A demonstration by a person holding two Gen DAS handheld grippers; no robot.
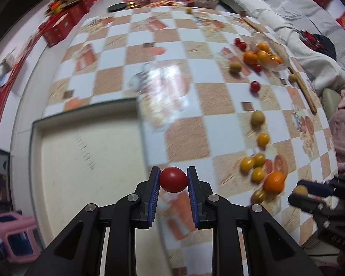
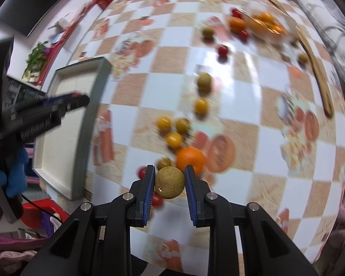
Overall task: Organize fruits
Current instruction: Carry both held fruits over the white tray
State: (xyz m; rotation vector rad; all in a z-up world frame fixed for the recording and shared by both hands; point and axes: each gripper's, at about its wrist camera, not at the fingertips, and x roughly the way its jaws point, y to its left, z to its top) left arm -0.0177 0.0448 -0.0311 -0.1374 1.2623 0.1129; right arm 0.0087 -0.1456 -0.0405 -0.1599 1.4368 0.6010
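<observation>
The sorting looks barely begun: the shallow cream tray [image 1: 85, 151] with its dark rim shows nothing inside it in either view, while most of the fruit lies loose on the checked tablecloth [image 1: 117, 34]. Each gripper carries one piece. The left gripper [image 1: 173, 179] has its blue ribbed pads pressed against both sides of a red cherry tomato [image 1: 173, 179], smooth and glossy, held just off the tray's right edge and above the cloth. The right gripper [image 2: 169, 182] clamps a tan longan [image 2: 169, 182], round with a dull, rough, speckled skin, close over the near cluster of fruit. Left on the table are a waxy orange [image 2: 190, 158], several small yellow tomatoes [image 2: 173, 139] gathered beside it, another yellow one [image 2: 201, 105] further up, a greenish-tan fruit [image 2: 204, 81] beyond that, and scattered red tomatoes [image 1: 255, 86]. At the far side a clear bowl [image 1: 272, 53], or possibly a plastic bag, since motion blur smears its outline, holds more orange and yellow fruit. A wooden stick [image 2: 319, 73] lies along the table's right edge. The cloth is slick and reflective, printed in orange and white squares, so round fruit would likely roll on it. By my judgement nearly all the work remains, beginning with setting these two pieces down in the tray.
</observation>
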